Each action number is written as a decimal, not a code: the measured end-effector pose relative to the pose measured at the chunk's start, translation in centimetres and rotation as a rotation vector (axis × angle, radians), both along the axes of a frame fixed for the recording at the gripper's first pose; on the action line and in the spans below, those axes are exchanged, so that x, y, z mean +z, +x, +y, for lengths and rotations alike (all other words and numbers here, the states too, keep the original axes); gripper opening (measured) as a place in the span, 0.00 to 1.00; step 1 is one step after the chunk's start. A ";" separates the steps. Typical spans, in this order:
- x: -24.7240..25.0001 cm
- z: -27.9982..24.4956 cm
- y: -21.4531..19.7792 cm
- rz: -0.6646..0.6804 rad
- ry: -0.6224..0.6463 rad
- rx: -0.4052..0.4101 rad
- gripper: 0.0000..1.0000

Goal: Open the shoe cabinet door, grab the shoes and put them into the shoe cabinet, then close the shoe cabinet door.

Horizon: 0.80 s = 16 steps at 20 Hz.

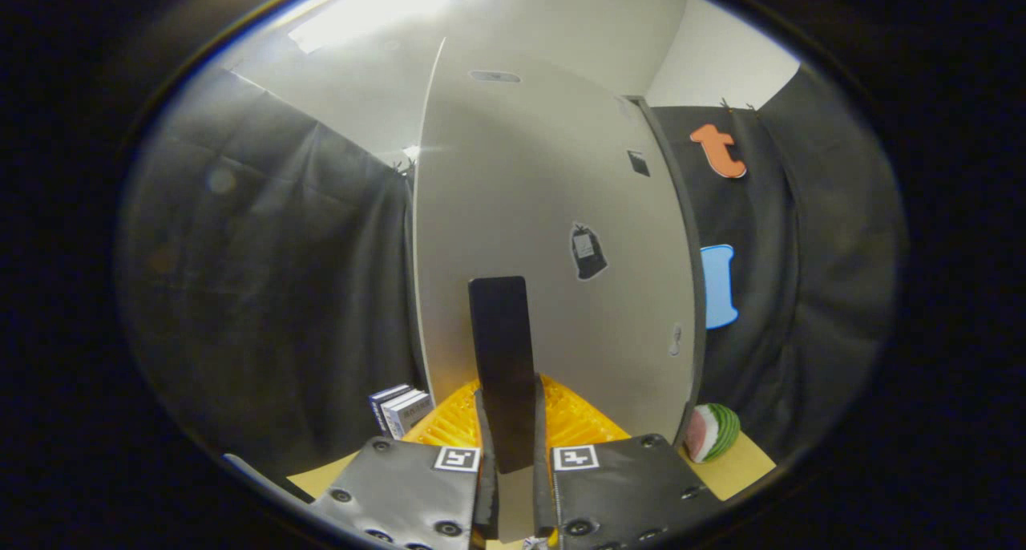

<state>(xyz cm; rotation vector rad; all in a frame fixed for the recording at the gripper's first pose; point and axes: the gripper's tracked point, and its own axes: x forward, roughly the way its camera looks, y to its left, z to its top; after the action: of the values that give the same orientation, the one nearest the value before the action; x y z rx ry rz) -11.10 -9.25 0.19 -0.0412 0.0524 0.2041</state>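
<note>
A flat black handle (pixel 501 349) stands upright between my fingers, and my gripper (pixel 510 398) is shut on its lower part, one finger pressing each side. The handle rises in front of a large pale grey panel (pixel 553 213), which looks like the shoe cabinet door seen close up. The panel has a dark edge strip down its right side and a small dark sticker (pixel 587 252) right of the handle. Just beyond my fingers, at the foot of the panel, lies a yellow ribbed surface (pixel 573 418).
A few small books (pixel 401 410) stand left of the yellow surface. A toy watermelon slice (pixel 712 431) lies on the tan tabletop (pixel 741 462) to the right. Black cloth walls close in on both sides.
</note>
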 end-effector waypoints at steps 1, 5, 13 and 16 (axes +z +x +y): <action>0.2 -0.9 -0.6 -0.001 -0.003 -0.009 0.19; 0.9 -4.2 -2.7 -0.008 0.007 -0.053 0.19; 2.0 -10.7 -5.3 -0.036 -0.052 -0.170 0.14; 2.3 -12.5 -5.9 -0.046 -0.068 -0.210 0.12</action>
<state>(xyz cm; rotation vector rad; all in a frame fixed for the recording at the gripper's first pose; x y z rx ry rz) -17.01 -21.72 2.50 -0.1078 0.0177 -0.0083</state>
